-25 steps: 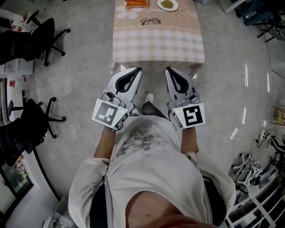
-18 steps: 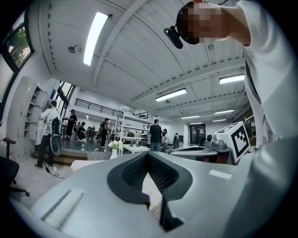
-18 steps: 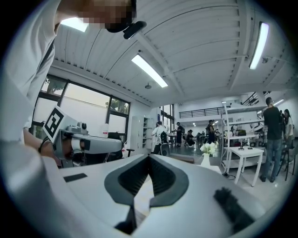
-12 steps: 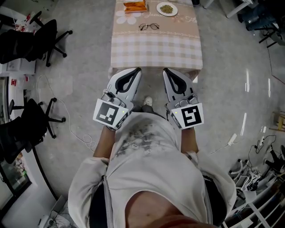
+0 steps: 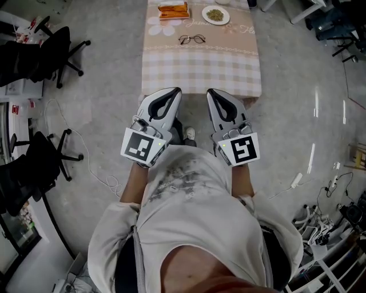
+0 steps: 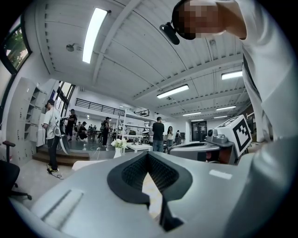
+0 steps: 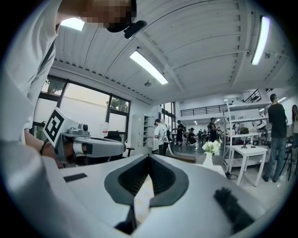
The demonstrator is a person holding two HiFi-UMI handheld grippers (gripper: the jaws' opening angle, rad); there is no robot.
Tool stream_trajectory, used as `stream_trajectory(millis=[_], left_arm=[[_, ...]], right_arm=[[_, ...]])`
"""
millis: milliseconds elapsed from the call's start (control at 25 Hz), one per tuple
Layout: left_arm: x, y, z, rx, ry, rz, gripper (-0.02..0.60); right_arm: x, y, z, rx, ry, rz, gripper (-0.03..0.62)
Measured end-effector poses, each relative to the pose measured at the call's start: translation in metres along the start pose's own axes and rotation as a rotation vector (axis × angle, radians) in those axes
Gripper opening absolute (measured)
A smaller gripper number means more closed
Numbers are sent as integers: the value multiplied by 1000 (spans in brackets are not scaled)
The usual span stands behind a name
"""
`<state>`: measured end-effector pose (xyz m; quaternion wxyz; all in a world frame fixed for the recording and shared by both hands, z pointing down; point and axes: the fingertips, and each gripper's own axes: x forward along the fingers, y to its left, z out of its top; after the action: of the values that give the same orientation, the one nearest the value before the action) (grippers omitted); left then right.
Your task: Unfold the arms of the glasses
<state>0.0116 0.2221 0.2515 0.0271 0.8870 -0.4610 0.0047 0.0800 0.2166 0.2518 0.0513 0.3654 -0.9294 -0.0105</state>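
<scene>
The glasses (image 5: pixel 191 39), dark thin frames, lie on the checked tablecloth of the small table (image 5: pixel 200 66) at the top of the head view. I cannot tell whether their arms are folded. My left gripper (image 5: pixel 178 90) and right gripper (image 5: pixel 209 91) are side by side at chest height, pointing level toward the table's near edge, well short of the glasses. Both have their jaws closed together and hold nothing. In the left gripper view the left gripper (image 6: pixel 148 154) shows its jaws meeting; the right gripper view shows the same of the right gripper (image 7: pixel 149 158). Neither gripper view shows the glasses.
A plate of food (image 5: pixel 215 14) and an orange item (image 5: pixel 173 10) sit at the table's far end. Black office chairs (image 5: pixel 54 48) stand at the left, and a cable (image 5: pixel 100 171) lies on the floor. People stand far off in the room (image 6: pixel 158 135).
The table and glasses have come closer in the head view as I stepped forward. Both grippers moved with me, still closed, and their tips now reach the table's near edge.
</scene>
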Motion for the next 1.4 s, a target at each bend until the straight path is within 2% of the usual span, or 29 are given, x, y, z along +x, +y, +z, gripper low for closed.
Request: stream_trajectory(millis=[200,880,1400], left_arm=[[13,44,-7,-14,8,-28,9],[89,132,-29,-40,60,-128,9],[116,171,-47,-22,94,-240,9]], right_arm=[[42,-4,-4,2,23,-32,15],[132,-63,-21,17,109,-127,15],[168,-84,-38,24,181,-217,17]])
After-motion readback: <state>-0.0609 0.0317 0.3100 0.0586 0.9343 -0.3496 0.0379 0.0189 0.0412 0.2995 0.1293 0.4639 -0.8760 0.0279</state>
